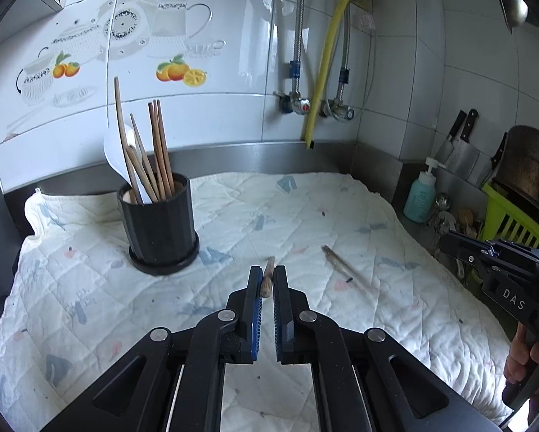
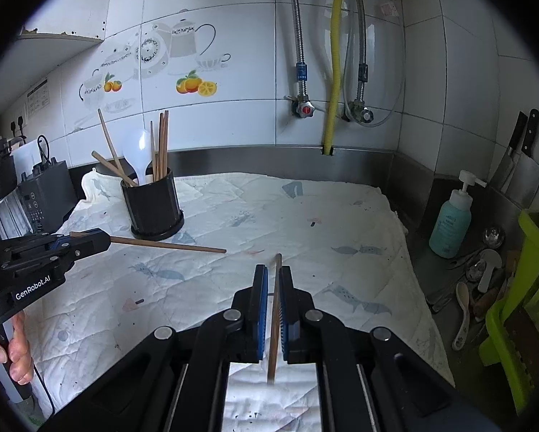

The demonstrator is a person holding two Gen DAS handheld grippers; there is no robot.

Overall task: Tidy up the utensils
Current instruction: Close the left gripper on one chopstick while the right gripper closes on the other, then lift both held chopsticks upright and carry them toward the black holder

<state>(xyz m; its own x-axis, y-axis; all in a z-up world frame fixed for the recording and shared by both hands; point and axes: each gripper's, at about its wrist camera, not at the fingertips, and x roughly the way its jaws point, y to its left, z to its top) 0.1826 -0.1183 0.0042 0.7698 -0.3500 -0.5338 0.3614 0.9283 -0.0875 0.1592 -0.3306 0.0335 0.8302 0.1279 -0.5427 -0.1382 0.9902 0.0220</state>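
A: Left gripper (image 1: 268, 277)?
B: Clamped on one chopstick (image 1: 268, 276); stick crosswise between the pads, long end out sideways, seen from the right wrist above the cloth (image 1: 395, 280).
A: Right gripper (image 2: 273, 280)?
B: Nearly closed on a second chopstick (image 2: 275, 309); stick along the fingers, tip poking past them, tail trailing back under the jaws.
A: Holder (image 1: 160, 223)?
B: Black, upright, at the cloth's back left by the tiled wall; already filled with chopsticks and a white spoon (image 2: 138, 154); well apart from both grippers.
A: Elsewhere?
B: Soap bottle (image 2: 451, 223) and green rack (image 2: 514, 327) off the cloth's right edge.
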